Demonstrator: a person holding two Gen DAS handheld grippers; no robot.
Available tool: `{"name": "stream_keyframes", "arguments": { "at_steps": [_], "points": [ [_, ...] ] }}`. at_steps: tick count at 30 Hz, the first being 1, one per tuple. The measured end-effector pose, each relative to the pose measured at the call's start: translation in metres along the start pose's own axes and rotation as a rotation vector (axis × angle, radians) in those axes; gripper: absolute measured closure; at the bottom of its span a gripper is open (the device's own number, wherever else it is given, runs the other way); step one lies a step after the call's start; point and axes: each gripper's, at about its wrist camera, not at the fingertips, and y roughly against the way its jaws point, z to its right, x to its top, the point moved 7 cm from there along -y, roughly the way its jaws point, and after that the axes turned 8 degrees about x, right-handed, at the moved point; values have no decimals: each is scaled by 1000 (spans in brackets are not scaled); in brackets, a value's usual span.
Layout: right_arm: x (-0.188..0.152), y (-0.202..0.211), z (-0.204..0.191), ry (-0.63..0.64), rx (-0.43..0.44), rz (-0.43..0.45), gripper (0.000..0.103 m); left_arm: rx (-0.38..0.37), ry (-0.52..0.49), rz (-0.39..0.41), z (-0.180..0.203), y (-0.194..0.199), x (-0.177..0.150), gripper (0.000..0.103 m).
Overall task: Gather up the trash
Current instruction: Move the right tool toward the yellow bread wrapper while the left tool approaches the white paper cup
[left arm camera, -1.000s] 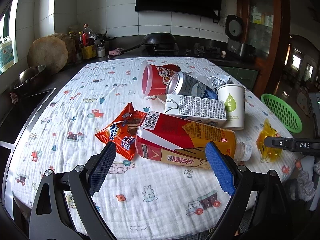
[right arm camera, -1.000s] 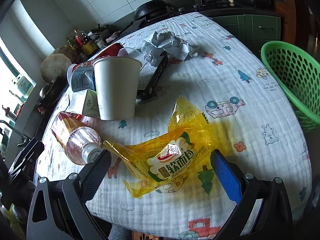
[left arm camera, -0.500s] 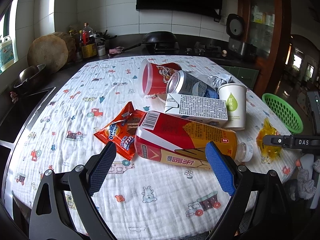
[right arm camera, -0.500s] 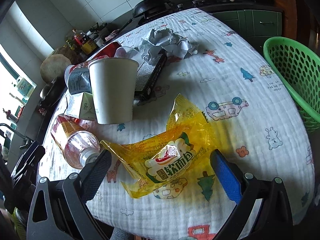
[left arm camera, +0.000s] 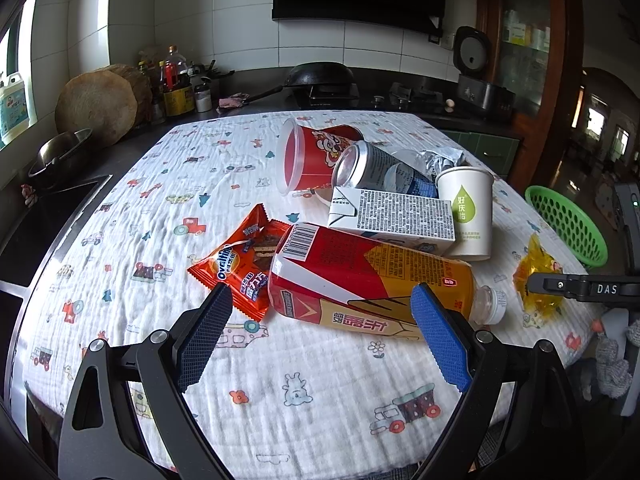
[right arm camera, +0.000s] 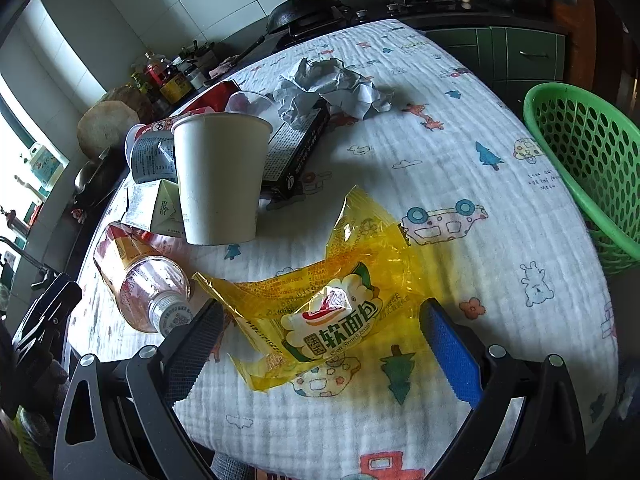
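I am holding the left gripper (left arm camera: 320, 336) spread wide above the table (left arm camera: 280, 420), its pads flanking the tea bottle (left arm camera: 372, 280) lying on its side, not touching it. An orange snack wrapper (left arm camera: 240, 264) is lying just beside the bottle's base; a carton (left arm camera: 392, 216), a can (left arm camera: 376, 168) and a paper cup (left arm camera: 468, 208) are sitting behind it. I am keeping the right gripper (right arm camera: 320, 344) spread over the yellow bread wrapper (right arm camera: 332, 304), pinching nothing. The green basket (right arm camera: 588, 160) is standing at the table's right edge.
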Motion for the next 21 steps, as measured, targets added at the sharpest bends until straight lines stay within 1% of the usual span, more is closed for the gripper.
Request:
{"name": "stream_keyframes", "arguments": {
  "at_steps": [14,19,21],
  "points": [
    [-2,0,3,48,-24,-14,8,20,-1,-3,1,2,2,14],
    [-3,2,4,46,-4,-12,12,31,-9,3,6,6,8,14],
    [-4,4,5,52,-7,-8,15,31,-19,10,10,8,11,14]
  ]
}}
